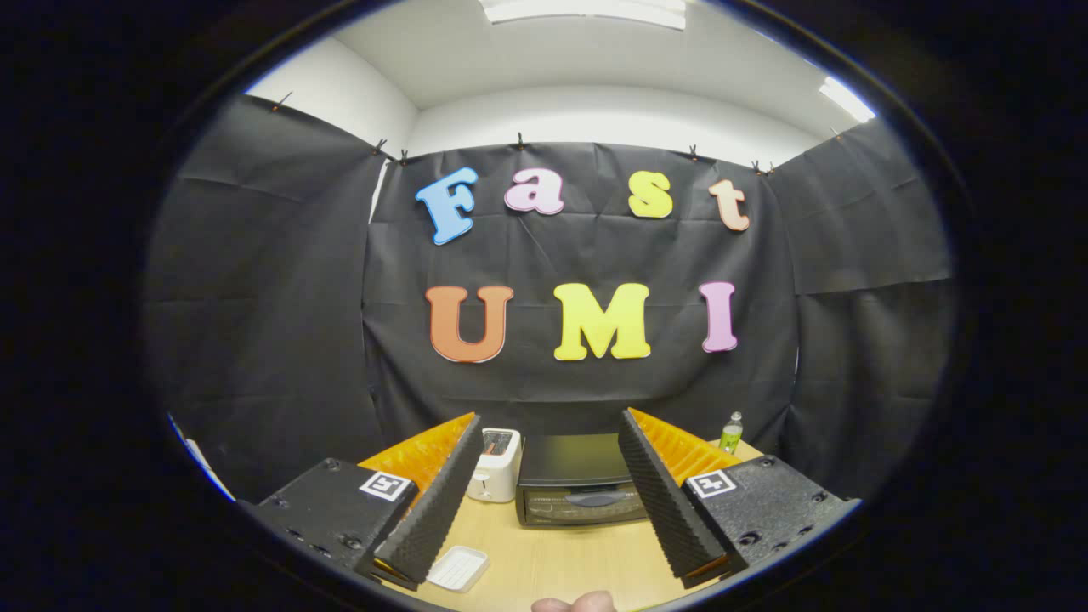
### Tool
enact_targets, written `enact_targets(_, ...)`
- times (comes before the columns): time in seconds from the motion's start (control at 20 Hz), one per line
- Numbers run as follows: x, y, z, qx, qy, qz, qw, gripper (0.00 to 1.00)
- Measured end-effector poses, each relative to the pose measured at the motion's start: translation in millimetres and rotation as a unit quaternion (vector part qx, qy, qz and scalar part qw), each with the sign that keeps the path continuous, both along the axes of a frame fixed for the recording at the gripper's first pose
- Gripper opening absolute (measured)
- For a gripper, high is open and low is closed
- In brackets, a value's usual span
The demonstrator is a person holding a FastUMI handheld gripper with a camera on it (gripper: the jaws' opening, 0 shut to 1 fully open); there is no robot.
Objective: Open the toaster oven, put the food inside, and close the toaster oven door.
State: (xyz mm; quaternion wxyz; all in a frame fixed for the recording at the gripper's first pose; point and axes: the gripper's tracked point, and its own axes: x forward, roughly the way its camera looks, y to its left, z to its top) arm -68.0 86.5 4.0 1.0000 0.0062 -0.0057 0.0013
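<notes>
A booth hung with black cloth on three sides stands under a white ceiling with bright light panels, and a pale wooden table (561, 557) fills the near ground.

In the gripper view, the gripper (548, 489) is held above the near edge of the table with its two fingers spread wide apart and nothing between them; the ridged pads (442, 501) face each other across a broad gap. Beyond the fingers, seen through that gap, the toaster oven (578, 489) sits at the far side of the table, dark-bodied, with its glass door shut and the curved handle (592, 500) across the front. Just to its left, touching or nearly so, stands a white pop-up toaster (495, 463). Far right, beyond the right finger, a small green bottle (731, 433) stands upright near the cloth wall. Near the left finger, on the table, lies a white rectangular tray (457, 568), shallow and with no food to be made out in it. A fingertip of a person's hand (574, 603) shows at the nearest edge of the table.
</notes>
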Motion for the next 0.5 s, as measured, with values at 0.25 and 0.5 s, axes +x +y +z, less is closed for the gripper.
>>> enact_targets(0.25,3.2,1.9,2.6,0.001,0.004,0.005,1.000,1.00)
enact_targets(0.5,6.0,4.2,5.7,-0.005,0.002,0.007,1.000,1.00)
